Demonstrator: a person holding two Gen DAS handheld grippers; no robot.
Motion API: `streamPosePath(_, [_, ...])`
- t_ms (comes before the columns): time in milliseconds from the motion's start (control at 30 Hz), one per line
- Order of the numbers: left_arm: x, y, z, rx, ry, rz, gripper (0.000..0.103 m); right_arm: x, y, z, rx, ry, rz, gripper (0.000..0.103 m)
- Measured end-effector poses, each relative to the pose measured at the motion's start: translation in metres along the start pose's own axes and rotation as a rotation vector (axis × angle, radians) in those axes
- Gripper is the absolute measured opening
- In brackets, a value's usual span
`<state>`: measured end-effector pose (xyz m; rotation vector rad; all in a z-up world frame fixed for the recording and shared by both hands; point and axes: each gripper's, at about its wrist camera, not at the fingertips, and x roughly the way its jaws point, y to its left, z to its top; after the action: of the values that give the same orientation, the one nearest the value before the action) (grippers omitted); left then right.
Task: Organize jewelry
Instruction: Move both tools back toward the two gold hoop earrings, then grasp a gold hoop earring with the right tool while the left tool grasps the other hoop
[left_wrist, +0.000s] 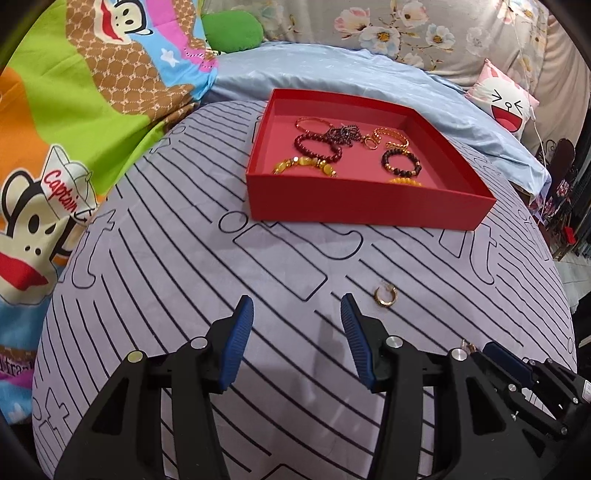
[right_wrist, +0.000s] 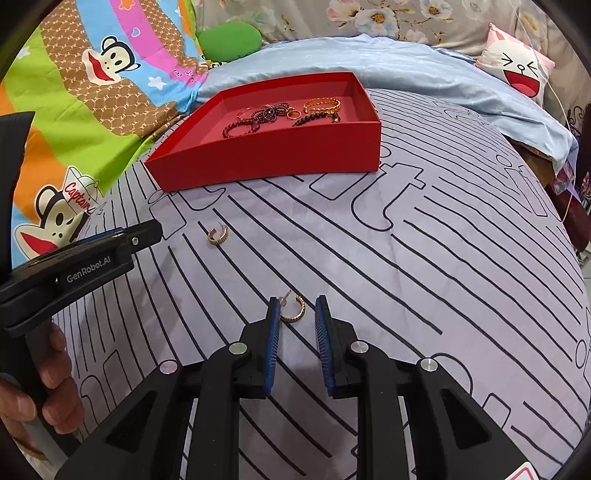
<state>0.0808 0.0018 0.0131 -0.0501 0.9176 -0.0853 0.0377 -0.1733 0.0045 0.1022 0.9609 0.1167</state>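
Gold glints on the striped bedsheet — two small hoop earrings lie loose on the bed, while the red box beyond them already holds beaded bracelets and gold bangles. My right tongs hang just over the near hoop earring, jaws narrowed but not yet pressing; the little ring sits in the gap between the blue pads, apart from both as far as I can see. My left tongs are released, jaws standing wide over bare sheet, with the other hoop earring just beside the right-hand pad, outside the gap.

I judge these hoops to be feather-light, stiff metal, smooth and likely slippery, and each carries a thin post that could bend. The soft sheet will give under the pads, so a hoop may sink or skid sideways as I close. Best hold, I reckon: pinch across the hoop's band, flat sides against the ribbed pads, staying off the post. My left tongs need to shift toward their earring before closing.
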Motion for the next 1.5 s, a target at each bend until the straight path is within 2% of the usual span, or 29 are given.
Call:
streamPosePath(233, [0.002,0.004,-0.013,-0.013,-0.013,0.005,0.047,0.003,0.004,-0.003,-0.018,-0.011,-0.016,0.02])
streamPosePath(333, [0.002,0.004,-0.017,-0.009,-0.028,0.012,0.049,0.004,0.007,-0.002,-0.023,-0.014,-0.008,0.026])
streamPosePath(367, [0.002,0.004,-0.017,-0.008,-0.032,0.013,0.051,0.004,0.008,-0.002,-0.026,-0.016,-0.008,0.026])
streamPosePath(600, [0.001,-0.001,-0.017,0.01,-0.045,0.008,0.052,0.008,0.013,-0.001,-0.046,-0.027,-0.028,0.026])
streamPosePath(733, [0.001,-0.006,-0.017,0.019,-0.042,-0.001,0.052,0.009,0.014,-0.001,-0.064,-0.032,-0.06,0.016])
streamPosePath(1167, [0.013,-0.039,-0.007,0.078,-0.038,-0.038,0.057,-0.003,-0.005,0.005,0.01,-0.055,-0.037,0.016])
streamPosePath(1333, [0.024,-0.046,-0.002,0.079,-0.025,-0.05,0.056,-0.001,-0.013,0.009,0.044,-0.051,-0.022,0.016])
streamPosePath(1500, [0.029,-0.05,0.0,0.098,-0.028,-0.045,0.047,0.003,-0.017,0.01,0.054,-0.047,-0.022,0.016])
